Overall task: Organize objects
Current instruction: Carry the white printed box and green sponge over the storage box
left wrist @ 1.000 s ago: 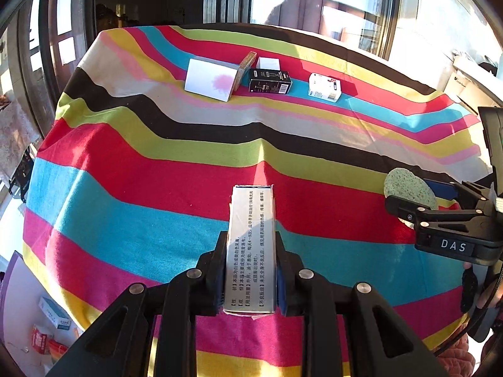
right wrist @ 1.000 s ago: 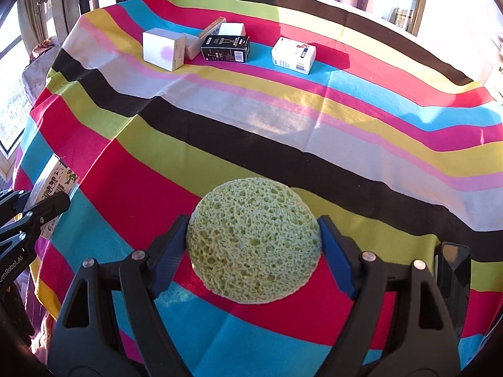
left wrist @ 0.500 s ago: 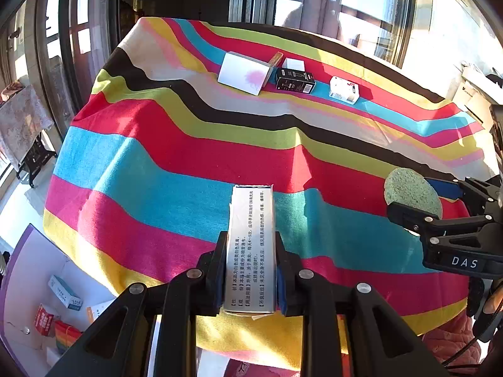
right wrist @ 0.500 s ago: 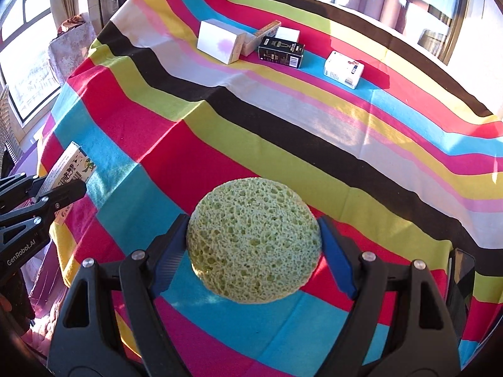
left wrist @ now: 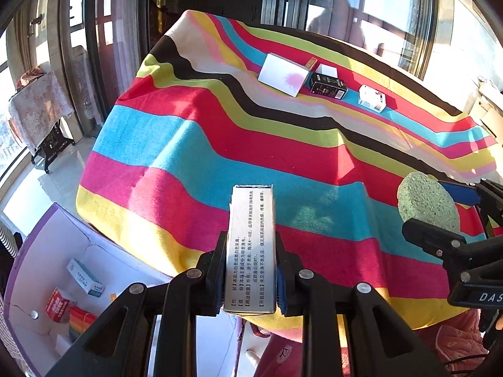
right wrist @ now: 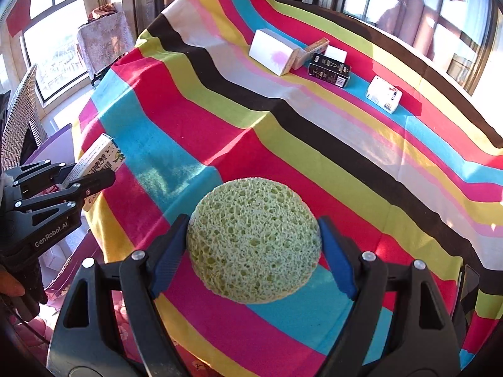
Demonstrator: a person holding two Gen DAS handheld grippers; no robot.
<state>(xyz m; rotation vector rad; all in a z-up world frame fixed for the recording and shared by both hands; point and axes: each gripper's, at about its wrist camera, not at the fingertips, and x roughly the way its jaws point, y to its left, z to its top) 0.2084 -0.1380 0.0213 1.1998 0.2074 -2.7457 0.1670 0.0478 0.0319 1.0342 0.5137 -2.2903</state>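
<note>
My left gripper (left wrist: 250, 270) is shut on a slim silver medicine box (left wrist: 251, 245) with printed text, held above the near left edge of the striped table (left wrist: 220, 144). The same box (right wrist: 97, 160) and left gripper (right wrist: 88, 179) show at the left of the right wrist view. My right gripper (right wrist: 253, 245) is shut on a round green sponge (right wrist: 253, 240), its blue pads pressing both sides, above the cloth near the front. From the left wrist view the sponge (left wrist: 426, 202) is at the right.
At the far side of the table lie a white box with a pink stain (right wrist: 273, 51), a tan box (right wrist: 312, 50), a black box (right wrist: 328, 70) and a small white box (right wrist: 383, 94). A white carton (left wrist: 47, 282) on the floor, lower left, holds several packets.
Both grippers have drawn back and leftward from the table, each keeping its hold. The table's left edge, the floor and the carton have come into view.
</note>
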